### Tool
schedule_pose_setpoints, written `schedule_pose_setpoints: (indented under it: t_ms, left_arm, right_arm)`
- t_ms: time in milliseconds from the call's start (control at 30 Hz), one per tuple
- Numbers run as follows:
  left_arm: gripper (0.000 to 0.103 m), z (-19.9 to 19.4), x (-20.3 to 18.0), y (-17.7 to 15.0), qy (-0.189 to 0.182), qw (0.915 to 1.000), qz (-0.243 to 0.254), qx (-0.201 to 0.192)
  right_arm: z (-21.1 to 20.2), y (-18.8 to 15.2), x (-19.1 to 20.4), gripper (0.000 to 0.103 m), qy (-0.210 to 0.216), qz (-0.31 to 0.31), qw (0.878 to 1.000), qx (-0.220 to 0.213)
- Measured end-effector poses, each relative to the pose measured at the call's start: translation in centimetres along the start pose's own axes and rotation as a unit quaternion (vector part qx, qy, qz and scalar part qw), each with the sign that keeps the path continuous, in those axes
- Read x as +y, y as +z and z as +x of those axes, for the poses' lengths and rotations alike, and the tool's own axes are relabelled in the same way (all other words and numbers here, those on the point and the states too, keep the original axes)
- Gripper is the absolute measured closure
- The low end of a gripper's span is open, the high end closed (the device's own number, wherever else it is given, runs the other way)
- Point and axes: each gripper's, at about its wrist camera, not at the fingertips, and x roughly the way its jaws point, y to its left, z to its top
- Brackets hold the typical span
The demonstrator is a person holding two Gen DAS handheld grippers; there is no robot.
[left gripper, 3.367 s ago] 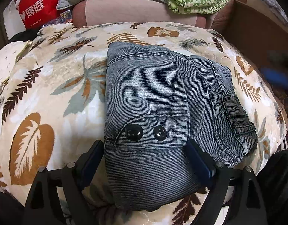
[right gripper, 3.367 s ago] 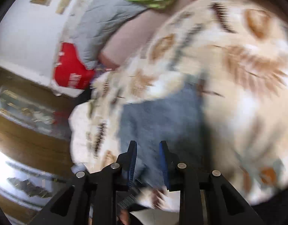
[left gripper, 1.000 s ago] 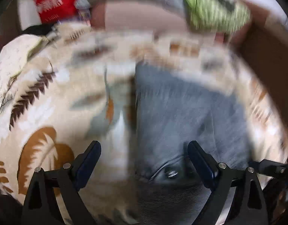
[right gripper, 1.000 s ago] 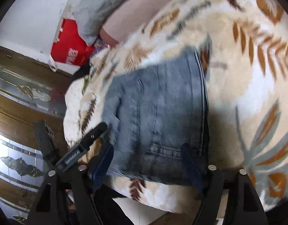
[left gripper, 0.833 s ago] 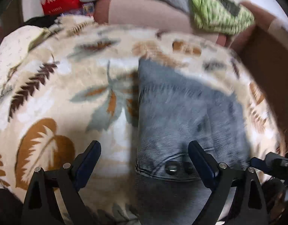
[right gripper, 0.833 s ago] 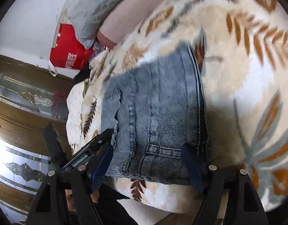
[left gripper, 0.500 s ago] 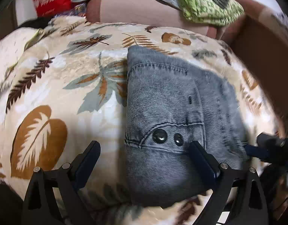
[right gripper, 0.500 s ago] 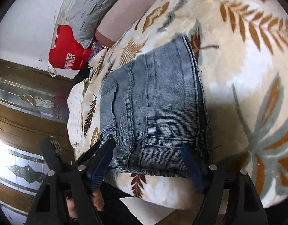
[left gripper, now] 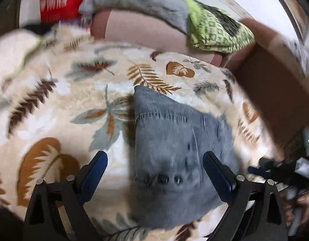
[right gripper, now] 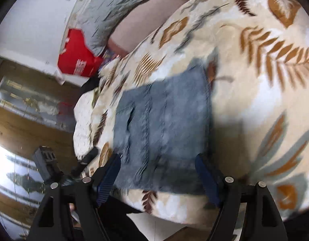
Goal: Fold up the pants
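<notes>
The grey-blue denim pants (left gripper: 174, 150) lie folded into a compact block on the leaf-patterned blanket (left gripper: 54, 104), two dark buttons facing me in the left wrist view. My left gripper (left gripper: 154, 170) hovers open above the block's near edge, its blue pads apart and touching nothing. In the right wrist view the same folded pants (right gripper: 164, 124) lie flat, and my right gripper (right gripper: 157, 170) stands open over their near end with nothing held. The right gripper also shows at the right edge of the left wrist view (left gripper: 275, 170). Both views are motion-blurred.
A red bag (left gripper: 56, 2), a grey quilted pillow (left gripper: 134, 2) and a green patterned cloth (left gripper: 214, 32) lie at the back. A brown headboard or box (left gripper: 279, 92) stands at the right. The blanket's edge drops off toward a wooden door (right gripper: 24, 124) at the left.
Both grippers have risen and drawn back from the folded pants, which now look smaller and farther. The pants stay folded in place. Both grippers stay open.
</notes>
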Motion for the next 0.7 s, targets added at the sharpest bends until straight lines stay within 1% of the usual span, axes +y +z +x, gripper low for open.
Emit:
schedule_pose_setpoints:
  t_ms: [33, 67, 100, 133, 167, 200, 233, 333, 367, 400, 433, 467, 500, 533, 567, 600, 633, 667, 700]
  left_arm:
    - [0.007, 0.9, 0.8, 0.8, -0.032, 0.9991, -0.021, 0.021]
    - [0.007, 2.2, 1.7, 1.5, -0.055, 0.9963, -0.046, 0.047]
    - [0.009, 3.4, 2.2, 1.8, -0.06, 0.994, -0.06, 0.069]
    - [0.009, 4.7, 2.6, 2.1, -0.079, 0.9901, -0.072, 0.091]
    - [0.009, 5.4, 2.7, 2.1, -0.098, 0.9864, -0.081, 0.104]
    - [0.01, 5.9, 2.7, 1.8, -0.109, 0.983, -0.091, 0.116]
    - [0.011, 6.6, 2.8, 1.8, -0.116, 0.9801, -0.101, 0.126]
    - [0.011, 7.0, 2.2, 1.7, -0.132, 0.9783, -0.096, 0.127]
    - [0.011, 7.3, 2.0, 1.6, -0.131, 0.978, -0.096, 0.131]
    - [0.016, 7.7, 1.9, 1.5, -0.124, 0.9788, -0.095, 0.132]
    - [0.025, 8.2, 1.9, 1.5, -0.115, 0.9799, -0.092, 0.135]
    - [0.032, 8.6, 2.0, 1.3, -0.101, 0.981, -0.087, 0.141]
    - [0.042, 8.9, 2.0, 1.2, -0.089, 0.9824, -0.083, 0.142]
    - [0.045, 9.0, 2.1, 1.1, -0.084, 0.9832, -0.081, 0.141]
    - [0.046, 9.0, 2.2, 1.2, -0.084, 0.9834, -0.081, 0.139]
    - [0.053, 9.0, 2.2, 1.2, -0.079, 0.9839, -0.079, 0.139]
    - [0.063, 8.9, 2.0, 1.2, -0.072, 0.985, -0.073, 0.139]
    - [0.067, 8.7, 1.9, 1.1, -0.071, 0.9857, -0.068, 0.137]
    - [0.073, 8.4, 1.7, 1.2, -0.068, 0.9871, -0.06, 0.132]
  right_arm:
    - [-0.1, 0.7, -0.7, 0.024, -0.001, 0.01, 1.0, 0.003]
    - [0.0, 1.8, -1.9, 0.024, 0.007, 0.025, 1.0, 0.011]
    - [0.3, 2.4, -2.7, 0.024, 0.01, 0.038, 0.999, 0.02]
    - [0.6, 3.0, -3.4, 0.024, 0.009, 0.05, 0.998, 0.029]
    - [1.1, 3.6, -3.9, 0.024, 0.012, 0.058, 0.997, 0.042]
    - [2.0, 4.0, -4.4, 0.024, 0.029, 0.066, 0.996, 0.059]
    - [2.4, 4.3, -4.5, 0.024, 0.035, 0.072, 0.994, 0.068]
    - [3.8, 4.8, -4.4, 0.024, 0.028, 0.058, 0.994, 0.087]
    - [4.4, 4.8, -4.7, 0.024, 0.023, 0.064, 0.994, 0.091]
    - [5.3, 4.8, -5.4, 0.024, 0.023, 0.078, 0.992, 0.096]
    - [5.5, 4.8, -5.5, 0.023, 0.032, 0.083, 0.991, 0.095]
    - [5.7, 4.9, -5.3, 0.023, 0.033, 0.079, 0.992, 0.094]
    - [5.8, 4.9, -4.8, 0.023, 0.022, 0.067, 0.993, 0.095]
    - [6.1, 4.9, -4.3, 0.024, 0.008, 0.055, 0.994, 0.096]
    - [6.4, 4.8, -3.8, 0.025, -0.006, 0.045, 0.994, 0.098]
    - [6.7, 4.7, -3.3, 0.027, -0.02, 0.034, 0.994, 0.099]
    - [7.0, 4.6, -2.8, 0.045, -0.038, 0.022, 0.994, 0.098]
    - [7.3, 4.5, -2.6, 0.065, -0.049, 0.019, 0.994, 0.1]
    - [7.2, 4.2, -2.2, 0.069, -0.06, 0.013, 0.993, 0.097]
